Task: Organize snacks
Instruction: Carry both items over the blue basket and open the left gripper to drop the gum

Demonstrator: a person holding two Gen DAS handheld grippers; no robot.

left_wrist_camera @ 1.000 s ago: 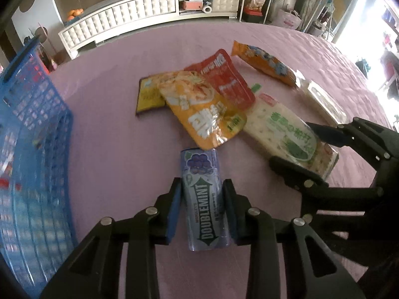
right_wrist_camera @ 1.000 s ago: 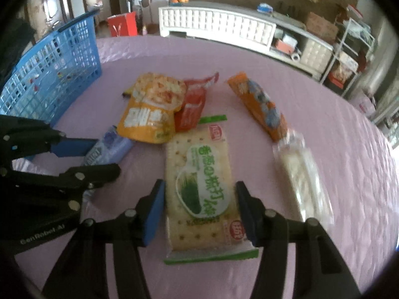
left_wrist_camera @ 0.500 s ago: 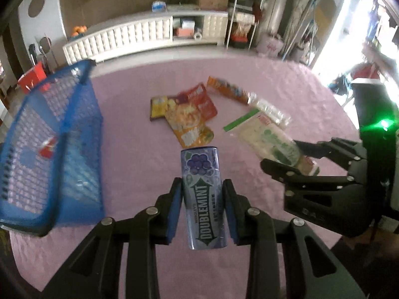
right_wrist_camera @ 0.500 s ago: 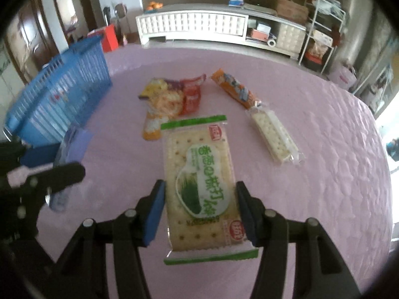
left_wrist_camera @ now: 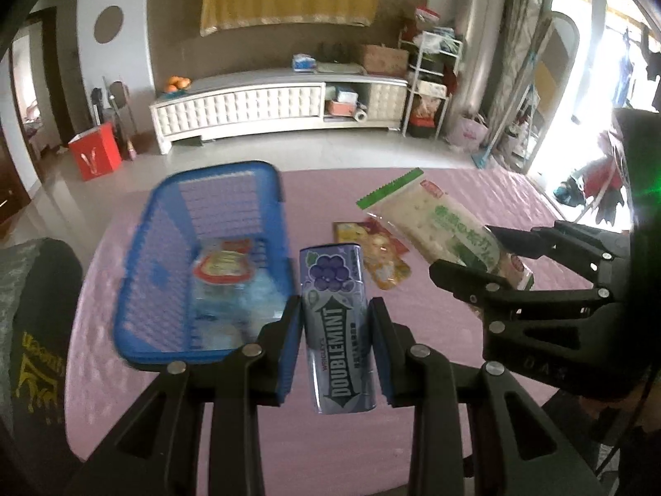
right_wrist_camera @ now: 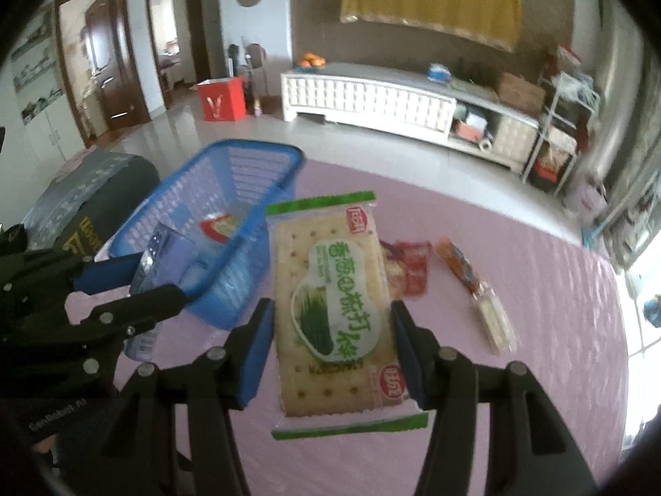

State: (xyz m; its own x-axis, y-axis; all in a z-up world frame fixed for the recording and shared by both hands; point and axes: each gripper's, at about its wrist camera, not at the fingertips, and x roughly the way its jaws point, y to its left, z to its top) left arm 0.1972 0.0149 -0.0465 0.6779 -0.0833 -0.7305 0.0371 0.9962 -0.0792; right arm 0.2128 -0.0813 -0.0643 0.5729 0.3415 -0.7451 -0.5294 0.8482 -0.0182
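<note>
While gripped, gum tin [left_wrist_camera: 338,326] reads DOUBLEMINT (Wrigley's)

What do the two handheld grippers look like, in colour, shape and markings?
Both are black plastic. The left gripper and the right gripper each have two angular fingers with blue pads and round silver screws. From the right wrist view, the left gripper's body shows pale lettering. A green light glows behind the right gripper.

"DOUBLEMINT" on gum bottle [left_wrist_camera: 336,330]
</note>
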